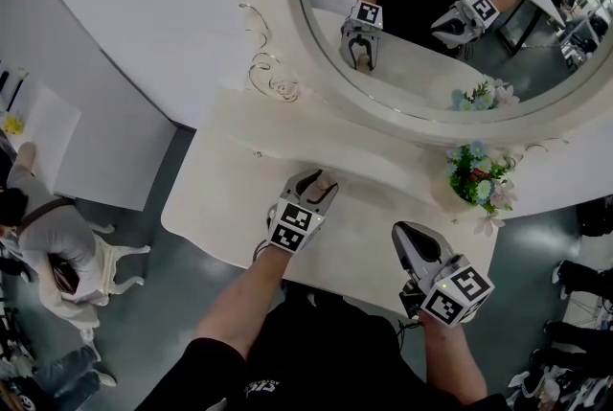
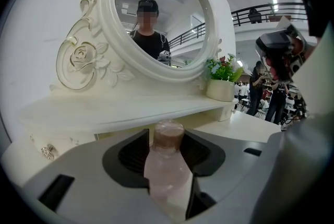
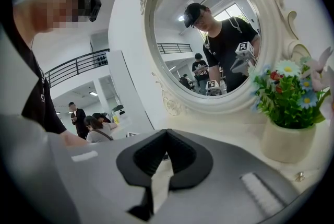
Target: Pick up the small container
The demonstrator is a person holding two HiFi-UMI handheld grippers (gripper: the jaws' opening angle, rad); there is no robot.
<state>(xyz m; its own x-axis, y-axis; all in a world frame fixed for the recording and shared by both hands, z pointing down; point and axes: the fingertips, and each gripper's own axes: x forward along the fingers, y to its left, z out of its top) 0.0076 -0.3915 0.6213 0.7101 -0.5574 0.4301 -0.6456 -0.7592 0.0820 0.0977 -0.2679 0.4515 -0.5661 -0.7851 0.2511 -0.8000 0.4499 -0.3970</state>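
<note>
The small container [image 2: 166, 165] is a pale pink bottle with a brownish cap. It sits between the jaws of my left gripper [image 2: 167, 139], and both pads lie against its sides. In the head view the left gripper [image 1: 311, 191] is over the white vanity table [image 1: 220, 198], near its front edge, with the bottle's cap [image 1: 326, 179] poking out towards the mirror. My right gripper [image 1: 407, 233] hovers at the table's front right, its jaws together with nothing between them, as the right gripper view [image 3: 167, 137] shows.
A large round mirror [image 1: 431, 16] in an ornate white frame stands behind a raised shelf [image 1: 316, 136]. A white pot of flowers [image 1: 476, 177] is on the right of the shelf. People stand and crouch on the floor at the left.
</note>
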